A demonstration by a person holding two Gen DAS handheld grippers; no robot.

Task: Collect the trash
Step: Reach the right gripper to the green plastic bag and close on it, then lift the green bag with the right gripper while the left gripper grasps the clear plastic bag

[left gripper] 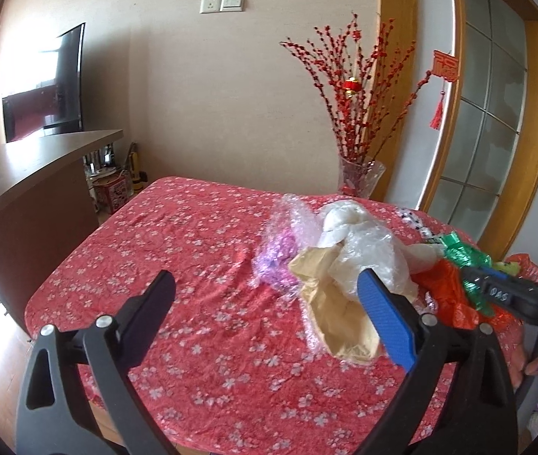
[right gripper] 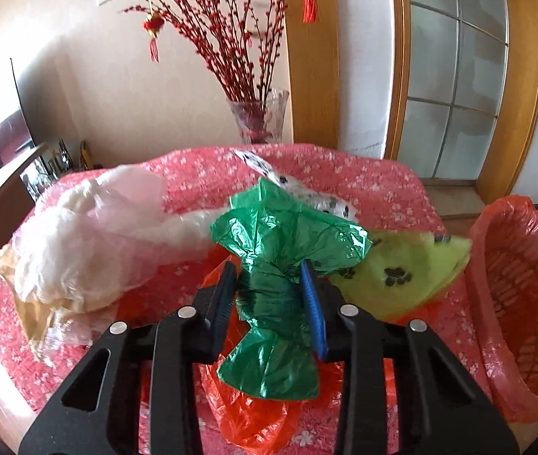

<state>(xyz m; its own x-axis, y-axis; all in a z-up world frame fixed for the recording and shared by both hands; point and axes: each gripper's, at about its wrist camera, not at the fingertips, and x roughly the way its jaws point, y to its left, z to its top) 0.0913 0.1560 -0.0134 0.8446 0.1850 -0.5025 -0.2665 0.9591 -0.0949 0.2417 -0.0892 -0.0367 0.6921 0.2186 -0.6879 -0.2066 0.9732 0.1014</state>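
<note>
In the right wrist view, the right gripper [right gripper: 269, 288] stood nearest, its jaws drawn close around a crumpled green plastic bag [right gripper: 288, 235], the black pad at 9 o'clock and the blue pad at 3 o'clock both pressing its gathered middle. An orange plastic bag [right gripper: 246, 409] lay under it at 6 o'clock, on the red floral tablecloth [right gripper: 382, 182]. At 2 o'clock of the grip lay a yellow-green sheet with black paw prints [right gripper: 401, 276], touching the green bag. At 3 o'clock, at the table's edge, sat a red basket lined with an orange bag [right gripper: 526, 295]. At 10 o'clock lay a heap of clear and white plastic [right gripper: 91, 235] over a tan paper bag [right gripper: 30, 314]. Beyond the green bag, at 12 o'clock, was a white wrapper with black spots [right gripper: 307, 189], and farther off a glass vase of red branches [right gripper: 261, 117].

In the left wrist view, the left gripper [left gripper: 269, 303] stood wide apart with nothing between its pads, above the cloth. The tan paper lay just beside its blue pad, at 2 o'clock, with bubble wrap [left gripper: 284, 242] behind it.
</note>
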